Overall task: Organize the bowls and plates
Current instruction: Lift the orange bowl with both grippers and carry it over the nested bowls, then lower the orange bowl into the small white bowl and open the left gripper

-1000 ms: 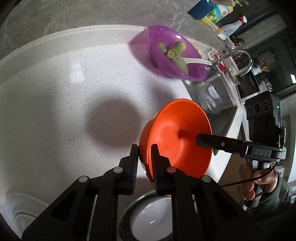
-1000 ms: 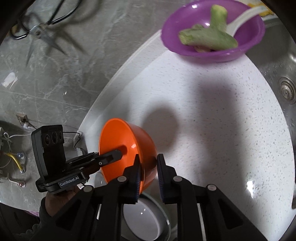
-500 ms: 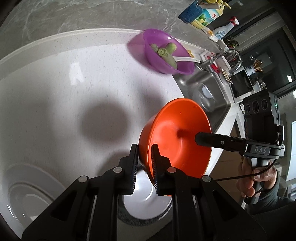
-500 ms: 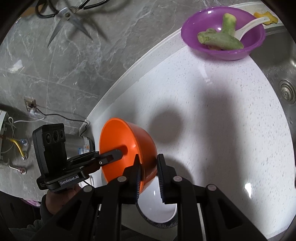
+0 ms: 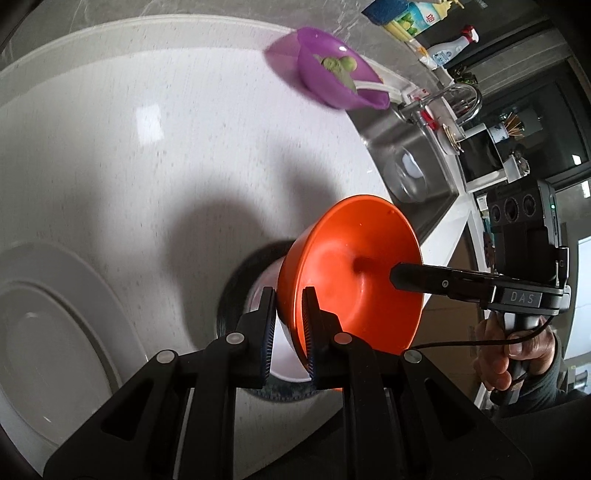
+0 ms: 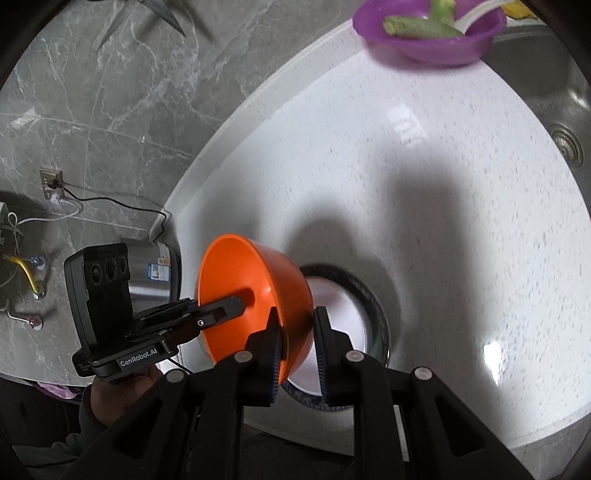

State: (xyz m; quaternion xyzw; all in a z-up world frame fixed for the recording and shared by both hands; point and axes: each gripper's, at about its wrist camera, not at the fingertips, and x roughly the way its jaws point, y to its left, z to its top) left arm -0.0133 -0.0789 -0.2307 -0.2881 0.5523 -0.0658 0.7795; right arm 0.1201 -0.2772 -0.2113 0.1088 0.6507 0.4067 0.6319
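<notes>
Both tools are clenched on opposite rim sections of the orange bowl (image 5: pixel 354 280), the left gripper (image 5: pixel 289 325) and right gripper (image 6: pixel 295 339) holding it tilted in the air above a dark-rimmed white bowl (image 6: pixel 338 314) resting on the white counter (image 5: pixel 147 147), well apart from the purple bowl (image 5: pixel 332 77).

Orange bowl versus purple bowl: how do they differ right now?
The orange bowl is held off the counter, tipped on its side, both the left gripper and right gripper clamped on its rim; the purple bowl sits upright on the countertop, untouched. The orange bowl looks empty; the purple one holds green vegetable pieces and a white spoon. Both look like plain plastic bowls.
</notes>
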